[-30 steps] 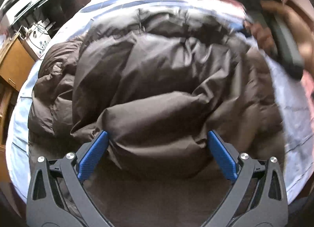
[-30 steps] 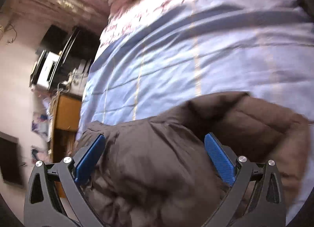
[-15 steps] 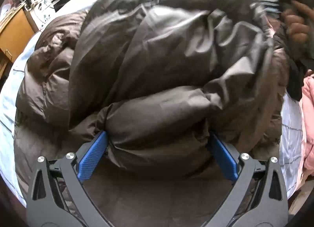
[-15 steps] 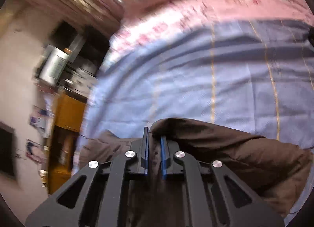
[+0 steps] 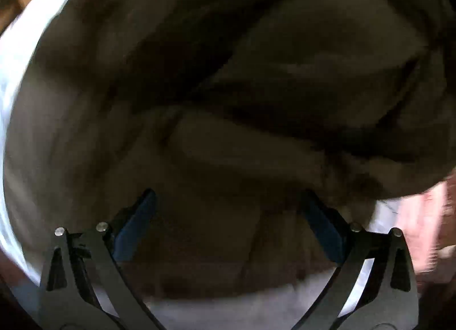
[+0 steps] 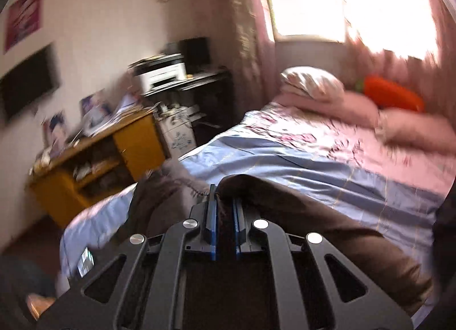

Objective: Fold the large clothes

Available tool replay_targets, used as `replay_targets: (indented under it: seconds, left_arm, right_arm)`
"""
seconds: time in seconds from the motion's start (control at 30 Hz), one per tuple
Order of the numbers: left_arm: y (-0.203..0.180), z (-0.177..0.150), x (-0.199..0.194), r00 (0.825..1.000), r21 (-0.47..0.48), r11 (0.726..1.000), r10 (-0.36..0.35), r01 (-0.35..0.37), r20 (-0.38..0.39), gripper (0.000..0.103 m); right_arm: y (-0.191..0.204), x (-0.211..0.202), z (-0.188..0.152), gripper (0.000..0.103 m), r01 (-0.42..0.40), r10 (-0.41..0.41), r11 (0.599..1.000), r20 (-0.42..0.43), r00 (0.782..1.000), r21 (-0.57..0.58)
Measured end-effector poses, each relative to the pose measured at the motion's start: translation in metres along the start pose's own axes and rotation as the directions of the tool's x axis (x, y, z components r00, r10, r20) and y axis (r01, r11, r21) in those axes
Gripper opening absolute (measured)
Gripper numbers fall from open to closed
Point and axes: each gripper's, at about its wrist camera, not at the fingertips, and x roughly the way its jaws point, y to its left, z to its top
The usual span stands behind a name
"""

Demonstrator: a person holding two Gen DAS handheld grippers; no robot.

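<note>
The right gripper [image 6: 225, 210] pinches a fold of the brown jacket [image 6: 327, 233] above the bed [image 6: 285, 159]; the left gripper [image 5: 228, 216] gapes wide around jacket fabric.

The jacket [image 6: 327, 216] lies on the bed [image 6: 285, 159]; pillows [image 6: 313, 82] behind, a desk [image 6: 94, 159] apparently left.

The setting was a lived-in home bedroom: a bed with a blue-and-pink sheet [image 6: 327, 164] filled the centre, pale pillows [image 6: 313, 82] at one o'clock beneath a sunlit window with pink curtains [image 6: 342, 2]. At nine o'clock stood a cluttered yellow wooden desk [image 6: 99, 156], a white printer [image 6: 161, 73] behind it.
</note>
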Motion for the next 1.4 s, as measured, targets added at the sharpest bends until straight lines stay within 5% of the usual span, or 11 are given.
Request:
replay_targets:
  seconds: [0.17,0.47,0.63,0.77,0.87,0.97,1.03,1.1,1.27,1.33,1.4]
  left_arm:
    - [0.064,-0.057,-0.074,0.976,-0.056,0.997,-0.03,0.043,0.216,0.101]
    - [0.046,-0.075,-0.221,0.734,0.049,0.994,0.039,-0.099,0.679,0.101]
    - [-0.032,-0.044,-0.219,0.7,0.26,0.916,0.032,-0.307,0.713,0.101]
    - [-0.065,-0.02,-0.122,0.827,0.399,0.796,0.211,-0.454,0.521,0.101]
    - [-0.038,-0.033,-0.085,0.884,0.38,0.837,0.233,-0.394,0.405,0.101]
    - [-0.014,-0.059,-0.077,0.901,0.36,0.857,0.235,-0.369,0.365,0.101]
    - [-0.003,-0.08,-0.07,0.905,0.34,0.866,0.247,-0.366,0.345,0.101]
    - [0.008,-0.098,-0.063,0.906,0.322,0.872,0.26,-0.369,0.334,0.101]
    - [0.021,-0.118,-0.059,0.914,0.294,0.894,0.237,-0.338,0.33,0.101]
    - [0.023,-0.117,-0.06,0.916,0.295,0.898,0.224,-0.326,0.332,0.101]
    - [0.022,-0.116,-0.06,0.912,0.293,0.898,0.222,-0.329,0.346,0.101]
  right_arm:
    - [0.051,-0.053,-0.052,0.009,-0.055,0.052,0.993,-0.035,0.998,-0.107]
    - [0.139,-0.106,-0.173,0.009,-0.16,0.111,0.977,-0.312,0.944,-0.138]
    - [0.132,-0.103,-0.234,0.009,-0.066,0.038,0.997,-0.534,0.845,-0.033]
    - [0.122,-0.099,-0.246,0.059,0.182,-0.199,0.979,-0.664,0.721,-0.095]
    - [0.125,-0.121,-0.237,0.072,0.285,-0.318,0.945,-0.646,0.694,-0.159]
    - [0.137,-0.147,-0.216,0.072,0.166,-0.105,0.984,-0.55,0.829,0.061]
    - [0.145,-0.141,-0.212,0.072,0.071,0.036,0.979,-0.502,0.864,0.193]
    - [0.152,-0.116,-0.22,0.072,-0.037,0.203,0.946,-0.5,0.842,0.323]
    - [0.194,-0.018,-0.278,0.072,-0.085,0.346,0.919,-0.686,0.64,0.385]
    - [0.187,0.006,-0.282,0.068,-0.019,0.269,0.941,-0.71,0.651,0.339]
    - [0.161,0.019,-0.278,0.036,0.08,0.234,0.919,-0.695,0.68,0.387]
